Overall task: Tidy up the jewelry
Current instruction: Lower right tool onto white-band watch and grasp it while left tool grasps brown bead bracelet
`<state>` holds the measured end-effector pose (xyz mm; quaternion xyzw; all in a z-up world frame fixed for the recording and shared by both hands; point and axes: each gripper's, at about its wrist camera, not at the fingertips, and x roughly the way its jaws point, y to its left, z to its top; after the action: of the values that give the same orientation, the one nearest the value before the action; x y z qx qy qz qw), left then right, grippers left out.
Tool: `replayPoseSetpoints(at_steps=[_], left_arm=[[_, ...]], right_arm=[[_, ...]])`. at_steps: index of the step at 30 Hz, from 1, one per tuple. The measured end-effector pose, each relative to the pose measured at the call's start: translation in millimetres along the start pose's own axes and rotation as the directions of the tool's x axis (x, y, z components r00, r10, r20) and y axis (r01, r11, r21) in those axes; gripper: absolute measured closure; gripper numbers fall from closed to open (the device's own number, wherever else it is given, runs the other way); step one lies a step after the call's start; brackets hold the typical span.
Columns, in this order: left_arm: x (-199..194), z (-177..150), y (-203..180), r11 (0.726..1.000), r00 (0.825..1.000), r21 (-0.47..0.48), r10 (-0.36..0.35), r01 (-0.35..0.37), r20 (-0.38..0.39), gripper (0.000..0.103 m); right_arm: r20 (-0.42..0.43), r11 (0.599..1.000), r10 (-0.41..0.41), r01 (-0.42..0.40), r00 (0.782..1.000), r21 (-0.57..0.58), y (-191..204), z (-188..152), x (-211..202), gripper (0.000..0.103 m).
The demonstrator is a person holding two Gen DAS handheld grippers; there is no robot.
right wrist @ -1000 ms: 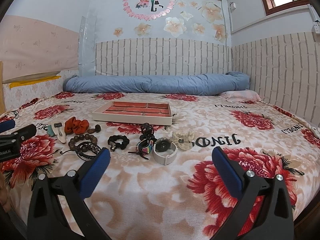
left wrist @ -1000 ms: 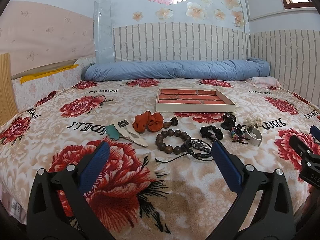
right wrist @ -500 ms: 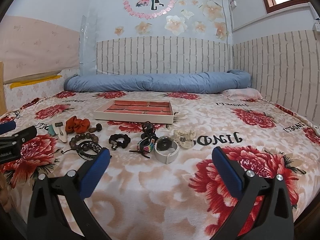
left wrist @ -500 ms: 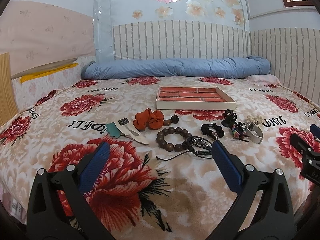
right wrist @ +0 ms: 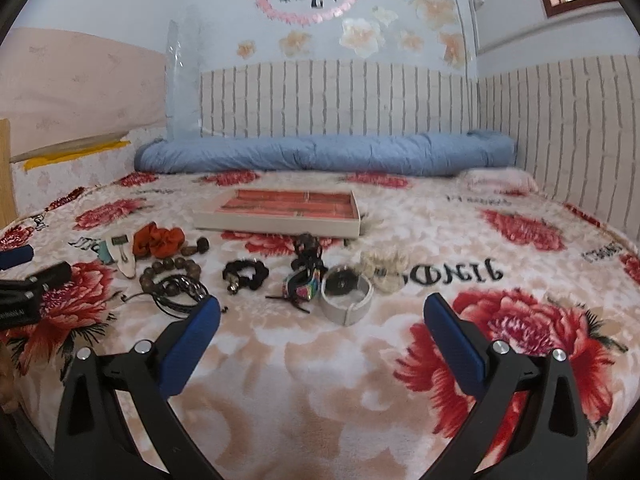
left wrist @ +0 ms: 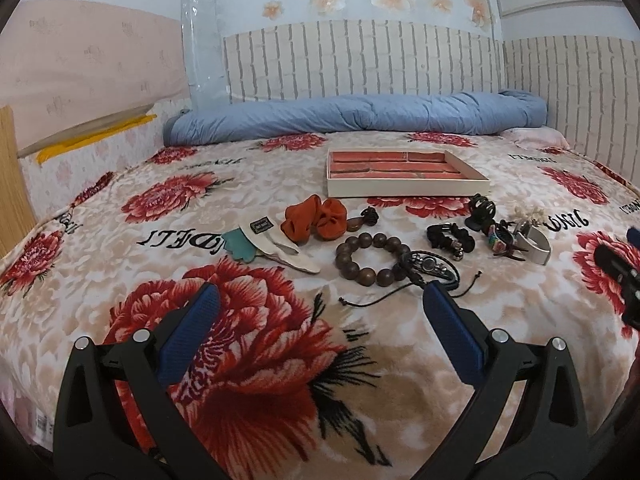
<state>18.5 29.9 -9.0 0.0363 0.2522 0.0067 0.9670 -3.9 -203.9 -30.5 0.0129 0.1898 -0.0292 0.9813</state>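
A cream tray with red velvet compartments lies on the floral blanket. In front of it runs a row of jewelry: an orange scrunchie, a wooden bead bracelet, a black cord bracelet, a black scrunchie, a colourful band, a white cuff and a cream scrunchie. My left gripper is open, just short of the bead bracelet. My right gripper is open, just short of the white cuff. Both hold nothing.
A rolled blue quilt lies along the brick-patterned wall behind the tray. White and teal hair clips sit left of the orange scrunchie. A wooden bed frame stands at the left edge. The blanket's near edge drops off below the grippers.
Both grippers have moved forward and tilted down toward the row of jewelry, which now looks larger and nearer. Both stay open. Nothing on the bed has shifted.
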Motion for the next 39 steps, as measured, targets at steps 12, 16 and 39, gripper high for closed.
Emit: replayPoseSetpoints(at_steps=[12, 16, 39], left_arm=[[37, 38, 1, 0.998, 0.996, -0.041, -0.043, 0.04, -0.073, 0.005], [51, 54, -8, 0.999, 0.996, -0.016, -0.038, 0.036, -0.08, 0.005], [163, 45, -8, 0.995, 0.935, -0.031, -0.101, 0.096, -0.339, 0.023]], right_arm=[[-0.085, 0.999, -0.044, 0.043, 0.995, -0.016, -6, 22, 40, 0.004], [-0.102, 0.998, -0.059, 0.057, 0.993, -0.02, -9, 29, 52, 0.004], [-0.359, 0.991, -0.123, 0.134, 0.925, 0.005, -49, 29, 150, 0.015]])
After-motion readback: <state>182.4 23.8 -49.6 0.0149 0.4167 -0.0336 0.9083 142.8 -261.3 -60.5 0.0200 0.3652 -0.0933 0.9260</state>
